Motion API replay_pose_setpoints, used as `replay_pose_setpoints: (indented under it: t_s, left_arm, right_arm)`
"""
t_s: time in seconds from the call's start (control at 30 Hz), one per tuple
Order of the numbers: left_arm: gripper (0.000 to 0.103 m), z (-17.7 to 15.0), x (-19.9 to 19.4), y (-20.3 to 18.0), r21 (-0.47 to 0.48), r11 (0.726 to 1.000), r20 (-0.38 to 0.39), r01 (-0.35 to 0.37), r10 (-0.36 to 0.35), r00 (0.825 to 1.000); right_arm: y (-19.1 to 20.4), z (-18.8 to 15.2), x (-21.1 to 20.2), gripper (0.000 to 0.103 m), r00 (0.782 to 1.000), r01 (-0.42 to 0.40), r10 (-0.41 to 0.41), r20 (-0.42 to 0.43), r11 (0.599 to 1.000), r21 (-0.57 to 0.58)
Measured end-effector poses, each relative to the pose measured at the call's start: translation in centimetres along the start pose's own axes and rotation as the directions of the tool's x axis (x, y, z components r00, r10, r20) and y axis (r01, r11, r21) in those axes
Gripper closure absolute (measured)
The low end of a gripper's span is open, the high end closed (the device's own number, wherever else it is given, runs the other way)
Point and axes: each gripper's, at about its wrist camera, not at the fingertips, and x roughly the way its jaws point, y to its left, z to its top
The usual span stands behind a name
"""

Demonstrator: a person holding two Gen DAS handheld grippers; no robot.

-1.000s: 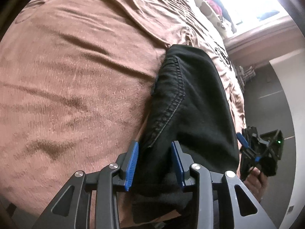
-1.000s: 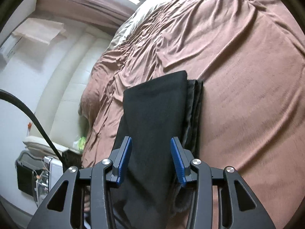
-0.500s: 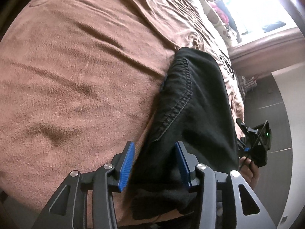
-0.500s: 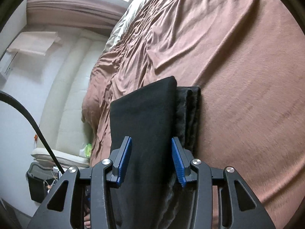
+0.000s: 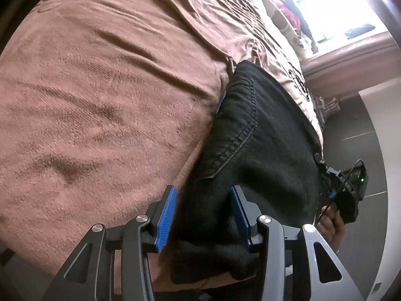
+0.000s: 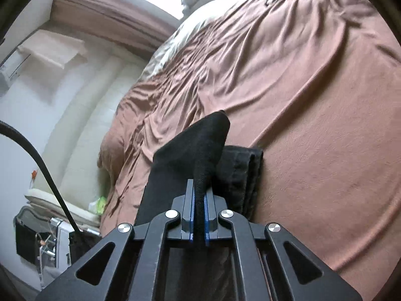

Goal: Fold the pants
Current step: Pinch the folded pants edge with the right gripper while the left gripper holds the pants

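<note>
We can't see the near end of the black pants; it's cut off behind the left gripper, and how many layers are stacked is hard to tell. Pants lie folded on the brown bed cover, near its edge. L gripper angles down w/ jaws apart astride the fabric; pads probably not pressing. R gripper is clamped tight on a pinched-up fold of the pants, tilted slightly down. Person's hand holds it at far right.
</note>
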Motion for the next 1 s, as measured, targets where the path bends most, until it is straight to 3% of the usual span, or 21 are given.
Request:
replay_pose_setpoints:
  t_s: [0.1,0.27,0.6,0.73,1.0]
  left_arm:
    - [0.056,0.0,0.2,0.1,0.002,1.000,-0.004,-0.006,0.006,1.000]
    - [0.056,-0.5,0.0,0.3,0.002,1.000,-0.007,-0.001,0.001,1.000]
    - [0.056,-0.9,-0.1,0.1,0.013,1.000,0.007,0.021,-0.021,1.000]
    - [0.056,-1.5,0.1,0.2,0.005,0.999,0.011,0.043,-0.043,0.999]
    - [0.050,-2.7,0.1,0.1,0.002,0.997,0.043,0.074,-0.074,0.996]
  right_arm:
    - [-1.1,-1.0,1.3,0.101,0.998,0.053,-0.051,-0.049,0.998,0.028]
    - [-2.3,-1.1,1.2,0.099,0.997,0.011,-0.003,-0.082,0.995,0.101]
    - [3.2,-3.9,-3.3,0.091,0.994,0.102,-0.099,0.038,0.991,-0.092]
    - [5.7,-5.0,-4.2,0.091,0.994,0.091,-0.080,0.076,0.984,-0.153]
    - [7.4,-7.0,-1.2,0.091,0.993,0.111,-0.116,-0.009,0.969,-0.222]
